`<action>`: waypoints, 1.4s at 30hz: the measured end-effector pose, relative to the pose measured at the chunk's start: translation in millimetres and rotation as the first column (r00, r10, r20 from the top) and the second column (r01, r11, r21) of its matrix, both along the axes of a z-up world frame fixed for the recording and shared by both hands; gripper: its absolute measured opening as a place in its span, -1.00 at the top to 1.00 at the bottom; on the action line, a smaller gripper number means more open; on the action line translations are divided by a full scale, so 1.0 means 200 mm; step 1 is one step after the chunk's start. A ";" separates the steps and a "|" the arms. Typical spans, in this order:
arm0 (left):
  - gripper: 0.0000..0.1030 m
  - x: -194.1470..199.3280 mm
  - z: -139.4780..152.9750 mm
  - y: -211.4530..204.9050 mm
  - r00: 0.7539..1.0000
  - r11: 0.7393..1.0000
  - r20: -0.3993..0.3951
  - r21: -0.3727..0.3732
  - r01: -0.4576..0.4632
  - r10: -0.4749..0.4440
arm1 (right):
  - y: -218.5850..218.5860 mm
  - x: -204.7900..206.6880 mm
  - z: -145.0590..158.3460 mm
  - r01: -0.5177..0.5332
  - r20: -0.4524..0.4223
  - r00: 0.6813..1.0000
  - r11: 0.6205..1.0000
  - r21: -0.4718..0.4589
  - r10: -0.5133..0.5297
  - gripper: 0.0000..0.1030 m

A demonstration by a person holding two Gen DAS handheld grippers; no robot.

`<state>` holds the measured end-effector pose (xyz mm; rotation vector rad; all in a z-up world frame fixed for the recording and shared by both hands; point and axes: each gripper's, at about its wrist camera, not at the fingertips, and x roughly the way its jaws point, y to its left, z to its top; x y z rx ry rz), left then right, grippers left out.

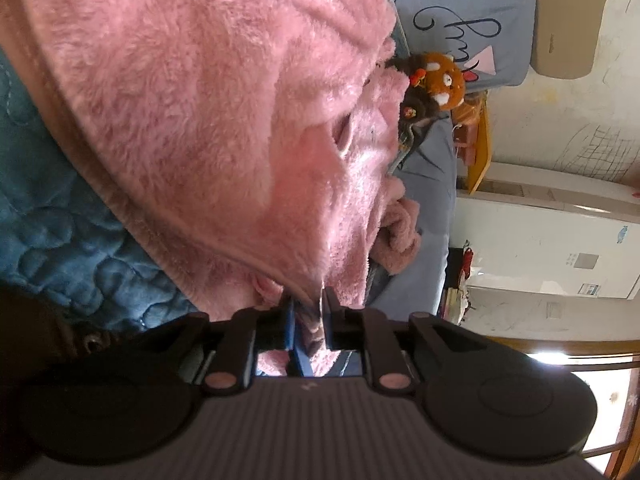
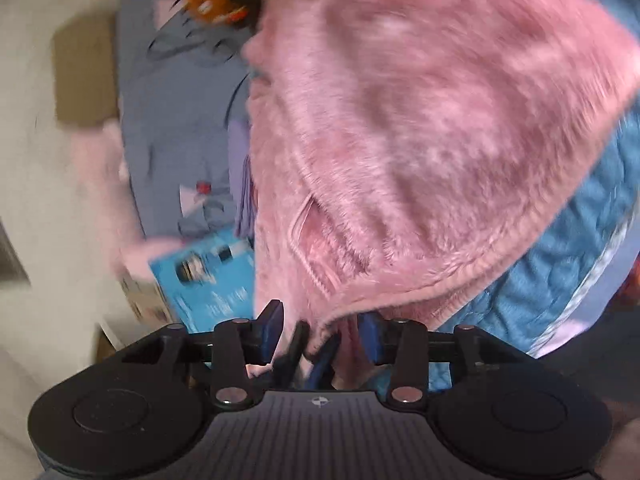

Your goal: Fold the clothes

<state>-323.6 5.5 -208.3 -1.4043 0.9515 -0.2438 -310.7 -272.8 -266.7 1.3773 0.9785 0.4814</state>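
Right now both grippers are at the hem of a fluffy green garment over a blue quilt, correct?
Not green. The fluffy garment is pink, as the left wrist view shows. The rest holds: left gripper and right gripper are both at its hem, over the blue quilt.

Fluffy pink fleece garment (image 1: 208,120), trimmed hem, rumpled, draped over blue quilted bedding (image 1: 60,240)
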 end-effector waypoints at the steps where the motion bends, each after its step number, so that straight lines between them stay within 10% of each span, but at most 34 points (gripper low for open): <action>1: 0.74 0.00 0.00 0.00 1.000 1.000 -0.002 0.003 0.002 -0.002 | 0.00 0.00 0.01 -0.011 0.005 1.000 1.000 -0.014 0.011 0.32; 7: 0.74 0.01 0.00 -0.01 1.000 1.000 -0.011 0.018 0.010 -0.009 | 0.03 0.01 -0.07 -0.024 -0.077 0.997 0.999 0.031 0.027 0.81; 18: 0.74 0.03 -0.02 -0.03 0.999 0.999 -0.033 0.042 0.017 -0.016 | 0.06 0.03 -0.13 0.023 -0.143 0.990 0.997 0.070 -0.013 0.84; 21: 0.35 0.03 -0.01 -0.02 0.999 0.995 -0.046 0.096 -0.008 0.012 | 0.05 0.03 -0.11 -0.007 -0.152 0.988 0.997 0.082 0.019 0.59; 23: -0.05 0.04 0.00 -0.01 0.998 0.991 -0.062 0.131 -0.021 0.029 | 0.01 0.02 -0.05 -0.044 -0.116 0.992 0.999 0.014 0.045 0.21; 30: -0.05 0.04 0.00 -0.02 0.998 0.990 -0.059 0.139 -0.013 0.022 | -0.04 0.06 0.25 -0.206 0.108 0.961 0.917 -0.342 0.256 0.21; 33: -0.05 0.05 0.01 -0.03 0.998 0.990 -0.065 0.142 0.006 0.003 | 0.08 0.10 0.42 -0.262 0.234 0.835 0.734 -0.626 0.498 0.22; 35: -0.04 0.04 0.01 -0.04 0.998 0.989 -0.069 0.146 0.017 -0.007 | 0.19 0.12 0.49 -0.251 0.289 0.686 0.589 -0.768 0.668 0.22; 39: 0.01 0.03 0.00 -0.05 0.997 0.988 -0.080 0.154 0.029 -0.017 | 0.37 0.17 0.46 -0.245 0.231 0.348 0.326 -0.913 0.909 0.39; 42: 0.13 0.02 0.00 -0.04 0.997 0.989 -0.083 0.148 0.022 -0.010 | 0.42 0.26 0.36 -0.294 0.156 0.223 0.219 -0.931 0.962 0.49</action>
